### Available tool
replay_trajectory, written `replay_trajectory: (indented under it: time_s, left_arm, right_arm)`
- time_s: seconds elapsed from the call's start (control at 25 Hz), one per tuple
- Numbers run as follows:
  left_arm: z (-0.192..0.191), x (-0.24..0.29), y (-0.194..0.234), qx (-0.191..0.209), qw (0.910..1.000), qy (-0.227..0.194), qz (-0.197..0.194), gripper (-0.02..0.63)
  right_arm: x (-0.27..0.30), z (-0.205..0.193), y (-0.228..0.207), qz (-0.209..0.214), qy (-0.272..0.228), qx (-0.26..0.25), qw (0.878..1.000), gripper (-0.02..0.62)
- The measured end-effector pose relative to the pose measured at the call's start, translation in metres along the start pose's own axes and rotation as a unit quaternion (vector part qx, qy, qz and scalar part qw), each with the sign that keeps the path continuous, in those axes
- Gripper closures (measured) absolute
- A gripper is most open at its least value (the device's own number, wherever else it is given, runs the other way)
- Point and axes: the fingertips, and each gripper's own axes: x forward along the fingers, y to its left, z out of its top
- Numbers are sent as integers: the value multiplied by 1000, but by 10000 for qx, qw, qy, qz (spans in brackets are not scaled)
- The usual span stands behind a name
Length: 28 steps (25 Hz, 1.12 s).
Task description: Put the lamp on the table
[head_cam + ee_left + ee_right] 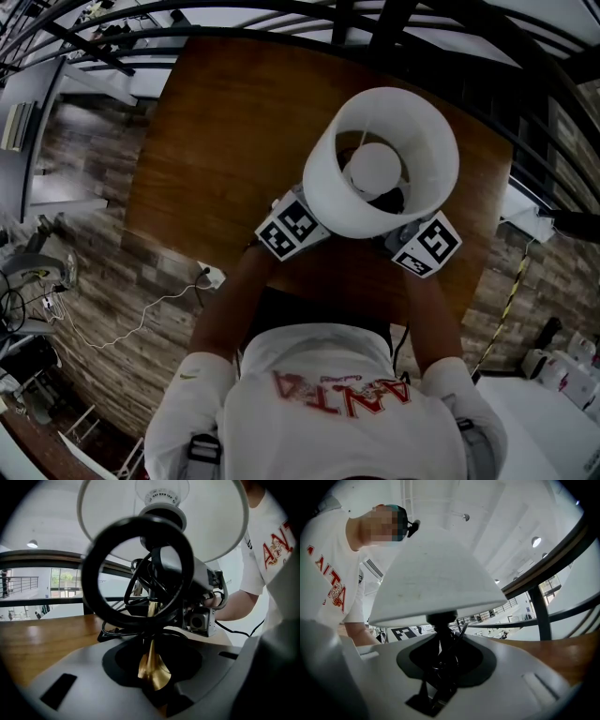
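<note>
The lamp (328, 187) sits low over the near half of the wooden table (225, 150), held between the two grippers and tipped so that the head view looks down into its white shade at the bulb (375, 169). Its foot is hidden under the shade there, so whether it touches the table top cannot be told.

The left gripper (152, 667) has its jaws closed on the lamp's brass stem (151, 653), which stands upright in the dark hollow between them. The right gripper (440, 667) grips from the opposite side, its jaws set fairly wide around the lamp's black neck and the wires bunched against it.

A black cord (136, 555) stands in a big loop right in front of the left gripper's camera, crossing the stem and blocking much of the view. More of it is tangled around the neck under the shade.

The person's bare forearms reach in from below, and their white shirt (337, 403) with red print fills the bottom of the head view.

Beyond the table's far edge run the black bars of a railing (375, 28). The table stands on a plank floor (122, 281). On it, just left of the table's near corner, lies a white socket (214, 275) with a thin white wire (141, 319) trailing away. A yellow-and-black striped strip (506, 305) runs across the floor on the right.
</note>
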Motion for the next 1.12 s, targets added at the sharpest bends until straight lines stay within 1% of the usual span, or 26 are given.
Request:
replay_trajectory:
  time_s: [0.2, 0.4, 0.48, 0.56, 0.64, 0.8, 0.92, 1.12]
  left_arm:
    - [-3, 0, -3, 87, 9999, -96, 69, 502]
    - [-4, 1, -9, 279, 9994, -122, 172, 501]
    - [-5, 1, -8, 292, 9992, -170, 204, 502]
    - [-6, 2, -8, 289, 9990, -262, 237, 501]
    - [-6, 2, -8, 288, 9985, -371, 268, 502]
    - [-8, 3, -4, 187, 9980, -513, 323, 502]
    - [-11, 0, -5, 138, 9978, -525, 389, 502]
    - [-18, -11, -4, 32, 9975, -410, 568, 500]
  right_arm:
    - [-4, -4, 5, 20, -6, -82, 10000, 499]
    - [-10, -4, 11, 25, -43, -137, 9999, 494]
    - [-14, -10, 7, -68, -27, -173, 9998, 494]
    - [-15, -13, 6, -97, -34, -200, 9997, 494]
    - [-13, -10, 9, -38, -87, -232, 9997, 494]
    - [-11, -11, 10, -69, -106, -360, 9993, 489]
    - [-16, -14, 12, -125, -75, -377, 9992, 486]
    - [-31, -18, 9, -284, 40, -263, 9992, 479]
